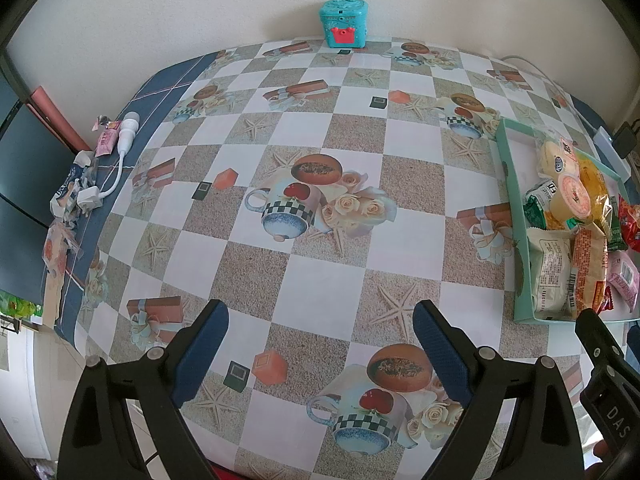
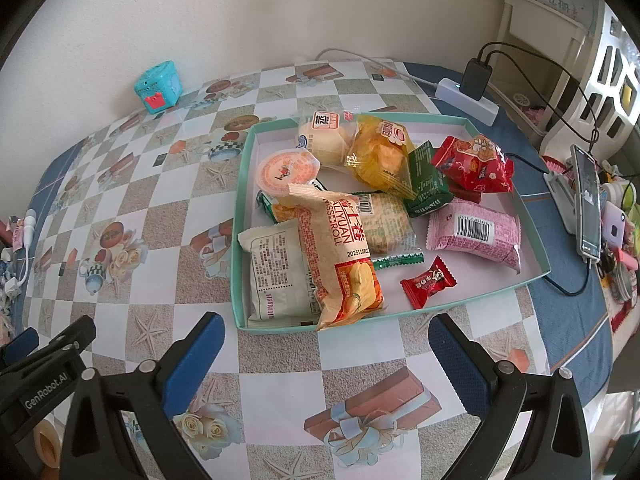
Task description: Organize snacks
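Both grippers — left gripper [image 1: 320,344] and right gripper [image 2: 326,354] — hang wide apart, holding nothing. Just ahead of the right one, the teal tray [image 2: 240,184] holds every snack [image 2: 340,256] in view, heaped loosely — gathered already, or awaiting sorting.

in the left wrist view the teal tray [image 1: 505,184] runs off the right edge, so its far-right snacks are cut off. in the right wrist view the green packet [image 2: 394,226] lies mostly hidden under the swiss roll pack [image 2: 336,256]. print on the white packet [image 2: 276,272] is too small to read.
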Demonstrator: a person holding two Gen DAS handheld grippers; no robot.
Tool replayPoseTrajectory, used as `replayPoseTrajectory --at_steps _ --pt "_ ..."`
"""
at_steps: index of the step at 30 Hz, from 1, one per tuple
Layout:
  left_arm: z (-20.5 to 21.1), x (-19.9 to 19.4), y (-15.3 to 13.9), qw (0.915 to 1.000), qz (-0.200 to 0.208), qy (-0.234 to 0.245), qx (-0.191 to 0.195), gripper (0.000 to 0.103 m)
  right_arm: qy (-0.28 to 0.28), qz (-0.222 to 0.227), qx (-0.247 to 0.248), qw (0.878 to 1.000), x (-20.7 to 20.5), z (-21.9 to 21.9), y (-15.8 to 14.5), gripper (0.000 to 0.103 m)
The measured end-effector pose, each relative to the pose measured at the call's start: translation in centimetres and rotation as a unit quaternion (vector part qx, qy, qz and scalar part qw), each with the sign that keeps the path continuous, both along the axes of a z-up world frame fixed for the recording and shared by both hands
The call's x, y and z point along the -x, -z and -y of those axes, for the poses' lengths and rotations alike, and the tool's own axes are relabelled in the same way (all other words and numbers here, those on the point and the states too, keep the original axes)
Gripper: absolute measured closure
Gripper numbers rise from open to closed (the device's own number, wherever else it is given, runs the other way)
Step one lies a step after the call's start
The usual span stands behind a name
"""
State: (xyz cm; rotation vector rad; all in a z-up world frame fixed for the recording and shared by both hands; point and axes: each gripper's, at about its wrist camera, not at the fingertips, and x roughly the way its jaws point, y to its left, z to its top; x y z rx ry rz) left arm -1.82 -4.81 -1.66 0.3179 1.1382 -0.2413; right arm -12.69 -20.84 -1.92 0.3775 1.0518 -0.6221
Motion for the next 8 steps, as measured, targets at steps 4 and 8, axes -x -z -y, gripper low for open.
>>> replayPoseTrajectory --at_steps 4,8 --pt "-0.24 0.12 -0.01 1.0000 0.003 -0.003 0.004 0.009 0.000 0.000 0.000 1.000 0.01 -0.01 0.02 0.000" --pt "-0.28 0.10 0.08 1.0000 -0.001 -0.003 0.003 0.009 0.000 0.000 0.000 1.000 0.00 -0.01 0.03 0.000"
